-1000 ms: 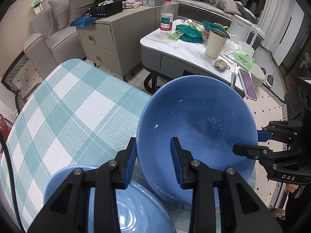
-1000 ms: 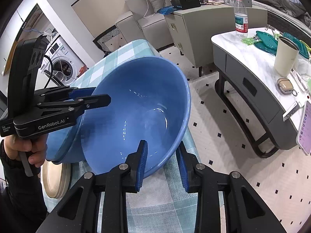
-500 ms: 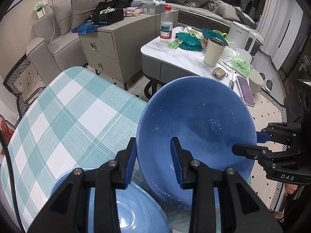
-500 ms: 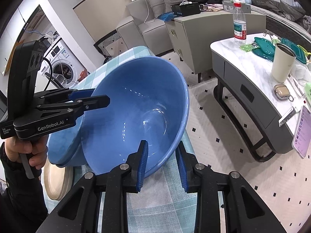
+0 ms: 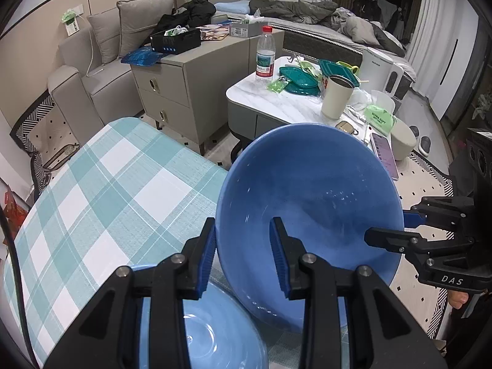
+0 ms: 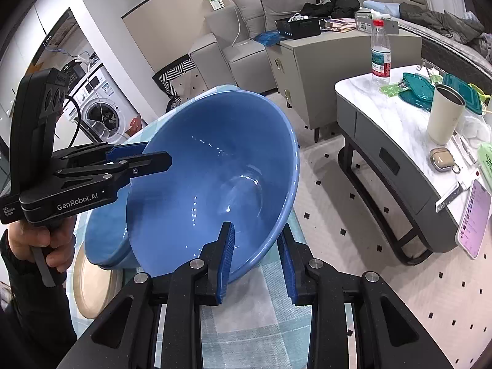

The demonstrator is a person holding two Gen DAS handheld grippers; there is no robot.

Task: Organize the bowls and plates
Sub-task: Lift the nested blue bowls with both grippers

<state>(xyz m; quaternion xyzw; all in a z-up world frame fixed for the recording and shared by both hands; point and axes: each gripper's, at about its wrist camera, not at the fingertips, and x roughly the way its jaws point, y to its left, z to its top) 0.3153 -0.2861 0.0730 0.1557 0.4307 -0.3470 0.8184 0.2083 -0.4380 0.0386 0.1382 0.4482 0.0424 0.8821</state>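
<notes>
Bowl (image 5: 307, 203) sits tilted in your left gripper (image 5: 243, 255), pads clamped on its rim, over a second blue bowl (image 5: 209, 332) on the checked tablecloth (image 5: 101, 190). Right wrist view: your right gripper (image 6: 255, 261) clamps the opposite rim too.

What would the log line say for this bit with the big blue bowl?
left gripper: shut on big blue bowl rim | right gripper: shut on opposite rim | bowl: tilted, above checked table | second blue bowl: below
</notes>
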